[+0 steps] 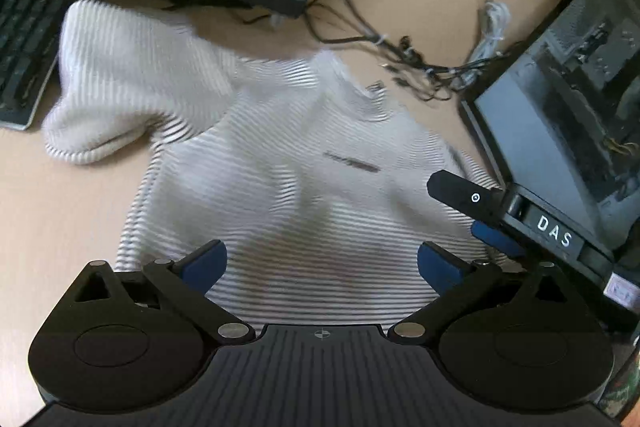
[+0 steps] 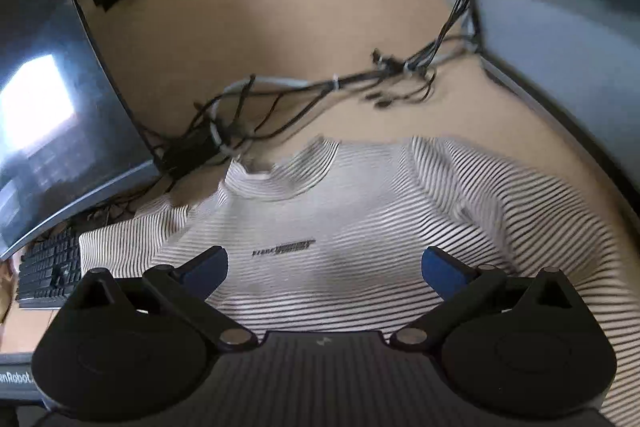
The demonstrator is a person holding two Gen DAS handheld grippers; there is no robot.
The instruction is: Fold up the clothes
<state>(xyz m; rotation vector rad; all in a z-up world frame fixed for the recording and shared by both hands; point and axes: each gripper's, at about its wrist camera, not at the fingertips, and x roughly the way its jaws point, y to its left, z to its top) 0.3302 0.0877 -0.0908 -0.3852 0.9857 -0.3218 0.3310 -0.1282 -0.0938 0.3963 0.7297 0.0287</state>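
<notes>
1. The desk [image 2: 280, 39], a light tan wooden top, spreads out ahead of both tools and carries everything in view.
2. The striped sweater [image 2: 332, 223] lies front-up on it, directly under and ahead of both hand-held grippers, collar toward the far side. One sleeve [image 1: 120, 79] is bunched up ahead and to the left of the left tool. The body looks unfolded, so the folding seems barely begun, with sleeves and body left to do.
3. A curved monitor [image 2: 48, 99] stands far ahead to the left, and a second screen [image 1: 568, 107] to the right.
4. The left hand-held gripper [image 1: 322, 263] and the right hand-held gripper [image 2: 324, 267] both hang released, fingers spread wide, grasping nothing.
5. A keyboard [image 1: 20, 47] and tangled cables [image 2: 280, 95] lie beyond the sweater.
</notes>
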